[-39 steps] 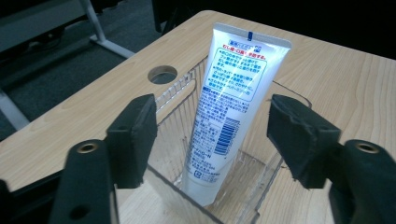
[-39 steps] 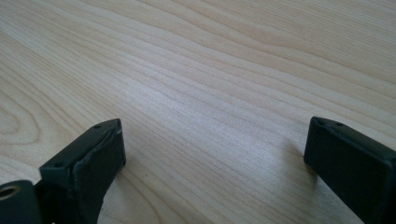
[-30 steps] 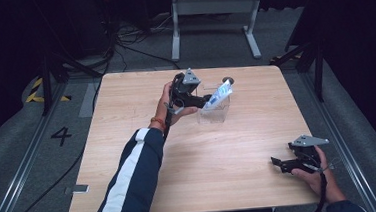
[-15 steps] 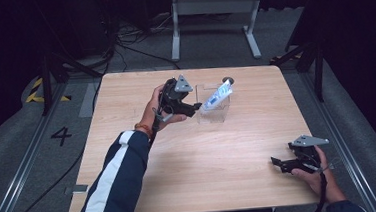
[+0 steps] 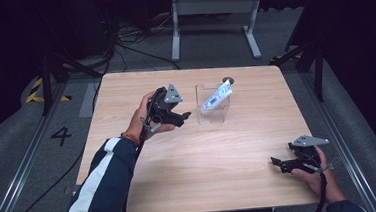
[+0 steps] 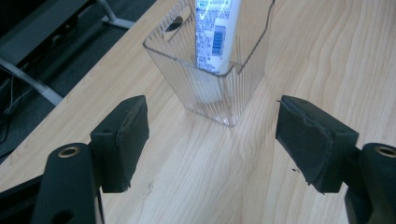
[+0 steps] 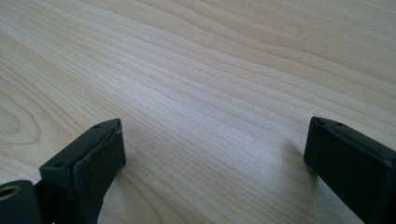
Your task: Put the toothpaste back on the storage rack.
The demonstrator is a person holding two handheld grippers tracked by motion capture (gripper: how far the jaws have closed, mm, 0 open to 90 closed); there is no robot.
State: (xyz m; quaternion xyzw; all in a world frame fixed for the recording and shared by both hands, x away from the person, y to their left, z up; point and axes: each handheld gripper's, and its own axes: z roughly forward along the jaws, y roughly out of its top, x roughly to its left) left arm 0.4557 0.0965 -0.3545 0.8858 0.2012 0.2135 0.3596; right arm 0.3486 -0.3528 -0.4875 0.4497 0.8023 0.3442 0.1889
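since the tube [image 5: 216, 97] leans inside the clear holder [image 5: 212, 112], your placing looks done; your left gripper [image 5: 186, 117], jaws just opened wide and empty, only needs clearing away.

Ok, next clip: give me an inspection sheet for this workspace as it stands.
Surface: wooden table, bare apart from the job's things.
Job's things: clear ribbed box standing upright; white tube leaning in it, cap end above the rim.
Clutter: nothing seen.
Grippers: left gripper open, nothing between the jaws, just short of the box; its jaws have just been opening. Right gripper open over bare wood, near corner.
Cables: several on the floor beyond the table.
Surroundings: white frame legs, dark room, floor marked 4.
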